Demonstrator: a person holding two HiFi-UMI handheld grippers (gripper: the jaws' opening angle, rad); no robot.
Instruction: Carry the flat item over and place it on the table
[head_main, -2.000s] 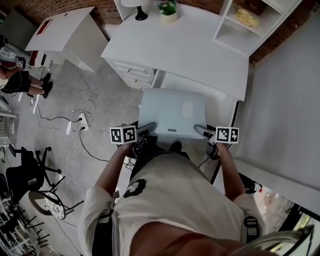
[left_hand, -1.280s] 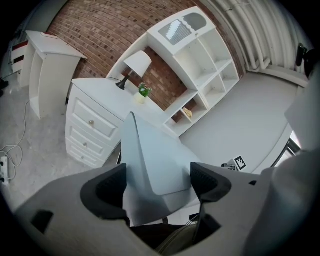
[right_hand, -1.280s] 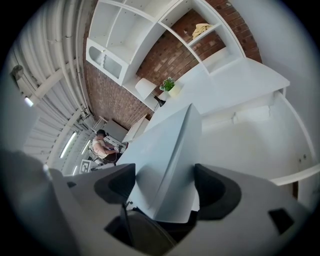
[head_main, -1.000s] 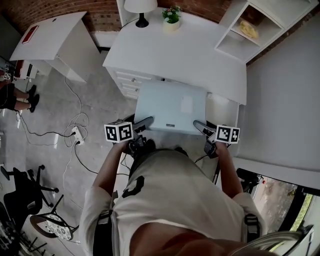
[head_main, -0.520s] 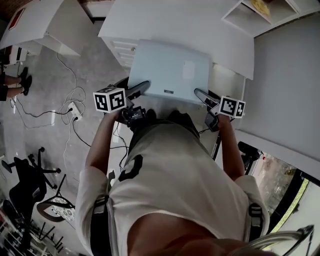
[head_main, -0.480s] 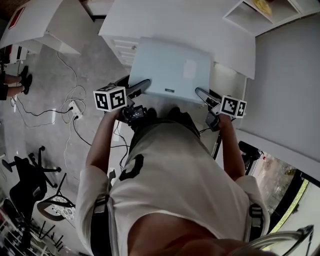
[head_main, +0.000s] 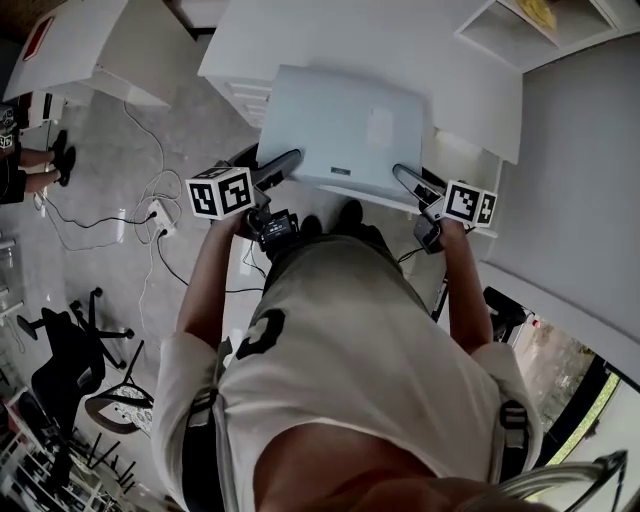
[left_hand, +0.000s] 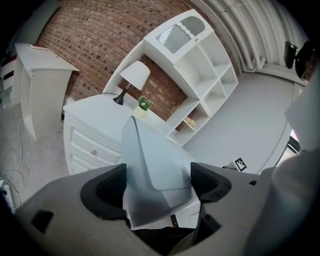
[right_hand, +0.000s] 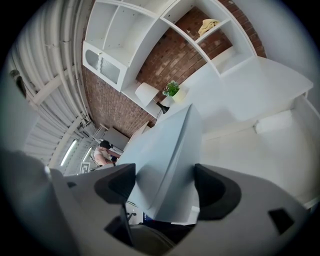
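Two claws carry the load. My left gripper (head_main: 278, 168) is clamped on the near left corner of the flat item (head_main: 345, 130), a pale blue-grey panel held clear of the floor. In the head view the panel's far edge overlaps the front of the white table (head_main: 330, 35), and I cannot tell whether they touch. Further right, my right gripper (head_main: 408, 180) grips the near right corner, jaws wide with the panel's edge filling the gap between them.

Lamp (left_hand: 135, 76) on table (left_hand: 100, 109) (plant (left_hand: 144, 104) beside)
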